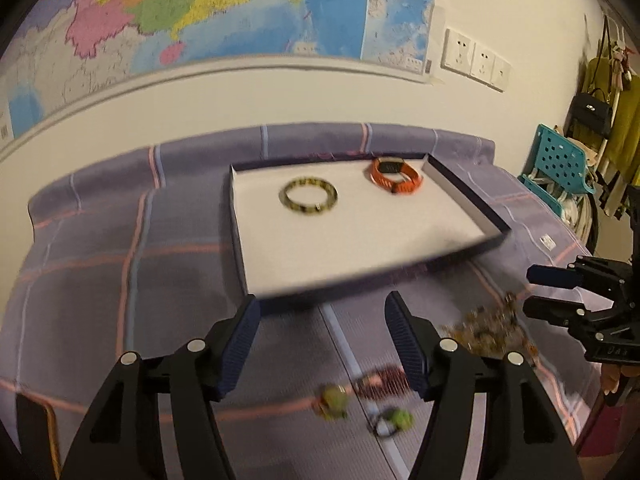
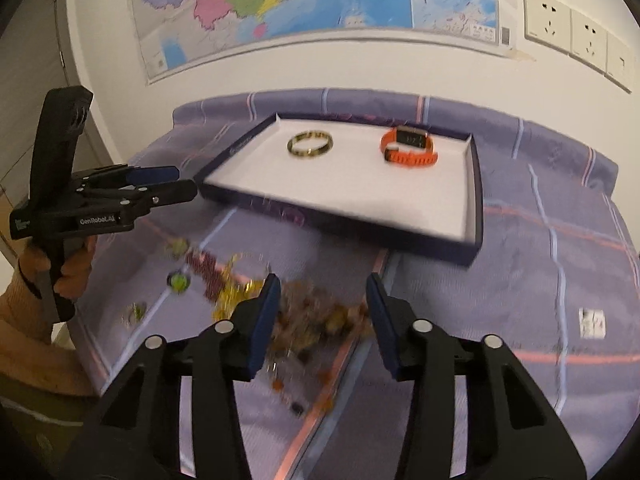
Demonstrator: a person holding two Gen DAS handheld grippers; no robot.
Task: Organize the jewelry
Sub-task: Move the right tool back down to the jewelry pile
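Observation:
A shallow white tray with dark walls [image 1: 468, 188] [image 2: 474, 184] lies on the purple cloth. In it are a yellow-black bangle [image 1: 308, 196] [image 2: 310, 145] and an orange watch [image 1: 396, 176] [image 2: 408, 146]. Loose jewelry lies in front of the tray: a brown-gold bead pile [image 1: 480, 330] [image 2: 320, 316], a dark red bead strand [image 1: 384, 382] [image 2: 204, 268], and small green pieces [image 1: 332, 400] [image 2: 178, 280]. My left gripper [image 1: 322, 304] [image 2: 188, 184] is open and empty above the cloth. My right gripper [image 2: 322, 286] [image 1: 532, 292] is open, over the bead pile.
The cloth-covered table [image 1: 100, 260] stands against a wall with a map [image 1: 220, 12] and sockets [image 1: 476, 58]. A teal chair [image 1: 560, 160] and hanging bags [image 1: 592, 112] are at the right.

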